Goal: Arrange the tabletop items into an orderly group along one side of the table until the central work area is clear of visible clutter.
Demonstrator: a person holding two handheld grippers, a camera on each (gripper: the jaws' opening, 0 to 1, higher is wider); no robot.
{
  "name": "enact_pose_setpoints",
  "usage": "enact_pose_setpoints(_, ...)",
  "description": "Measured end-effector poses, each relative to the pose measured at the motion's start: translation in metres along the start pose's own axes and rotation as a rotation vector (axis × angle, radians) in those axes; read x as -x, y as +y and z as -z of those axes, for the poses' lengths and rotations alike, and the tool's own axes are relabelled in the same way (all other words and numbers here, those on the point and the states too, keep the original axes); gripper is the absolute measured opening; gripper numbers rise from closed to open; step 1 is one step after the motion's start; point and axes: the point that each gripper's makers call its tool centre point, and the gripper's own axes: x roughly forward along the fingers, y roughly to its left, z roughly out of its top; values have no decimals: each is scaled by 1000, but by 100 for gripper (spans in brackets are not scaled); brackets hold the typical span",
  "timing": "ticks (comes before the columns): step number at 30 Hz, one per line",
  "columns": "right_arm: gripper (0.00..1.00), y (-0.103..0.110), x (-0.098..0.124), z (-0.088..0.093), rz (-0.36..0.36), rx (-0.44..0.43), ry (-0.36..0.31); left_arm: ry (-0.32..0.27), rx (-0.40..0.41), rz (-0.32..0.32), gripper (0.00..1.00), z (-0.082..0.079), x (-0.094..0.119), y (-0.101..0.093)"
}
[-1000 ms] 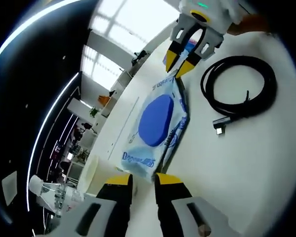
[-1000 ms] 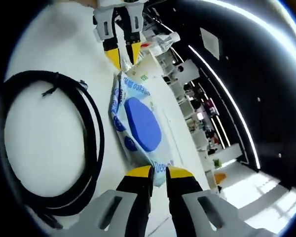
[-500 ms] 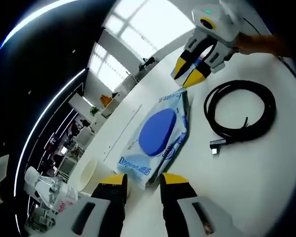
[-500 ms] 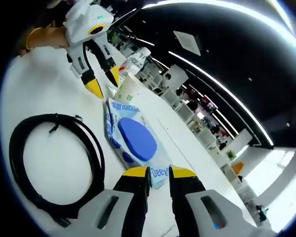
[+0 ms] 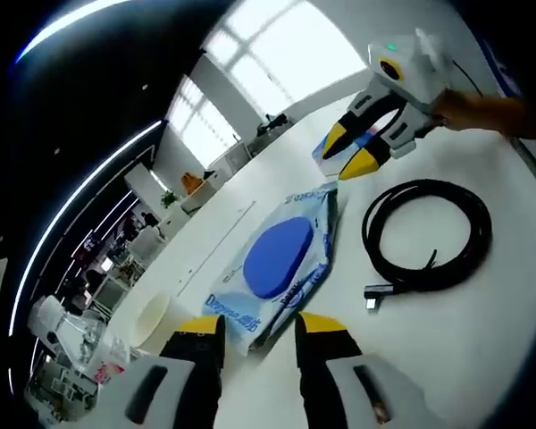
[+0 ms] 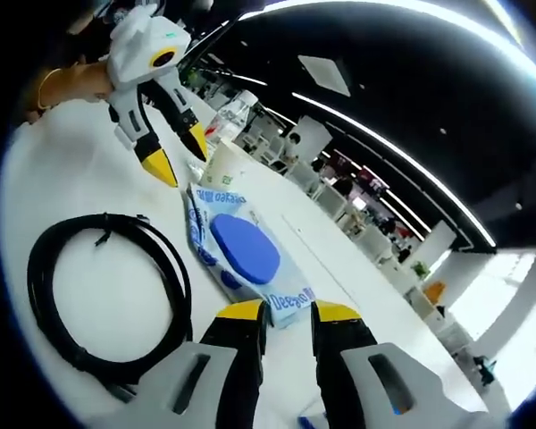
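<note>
Soft plastic, pale blue and white with a blue oval lid: wipes pack (image 5: 281, 268) flat on the white table (image 5: 464, 349).

Left gripper view. Left gripper (image 5: 257, 329) low at the near short end of the pack, yellow-tipped fingers (image 5: 201, 327) apart, nothing between them, pack edge just ahead of the tips. Long axis of the pack running straight away from the fingers. Coiled black cable (image 5: 427, 237) beside the pack, off to the right of the fingers, plug end toward them. Right gripper (image 5: 353, 150) beyond the far end, raised, fingers apart and empty. Pale cup (image 5: 149, 318) left of the fingers, clear bottle (image 5: 71, 338) further left.

Right gripper view. Right gripper (image 6: 281, 315) at the opposite short end of the wipes pack (image 6: 241, 257), fingers (image 6: 242, 313) apart, empty, printed edge just in front of the tips. Long axis again leading away from the fingers, toward a paper cup (image 6: 225, 167) touching or nearly touching the far end. Cable (image 6: 107, 299) left of the fingers. Left gripper (image 6: 174, 154) above the far end, open. Table (image 6: 62, 179) otherwise bare around the pack.

Handling, judged: pack light, floppy, film slick; likely to sag if lifted by one corner. Best hold probably the sealed end seams, one per gripper, or a push along the table. Rigid lid a poor pinch point. Cable limp, likely to uncoil if taken by a single loop.
</note>
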Motion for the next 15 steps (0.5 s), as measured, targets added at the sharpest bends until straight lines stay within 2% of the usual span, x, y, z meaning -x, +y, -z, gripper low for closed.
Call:
enact_pose_setpoints(5,18,-4,7,1,9,-18,-5,-13,46,13,33,-5,-1,-4)
enact_pose_setpoints(9,18,-10,14,3,22,-49,-13,-23,152,28,36,-12,0,-9)
enact_pose_setpoints(15,18,-21,23,12,49,-73,-2,-60,185,47,36,-28,0,-14)
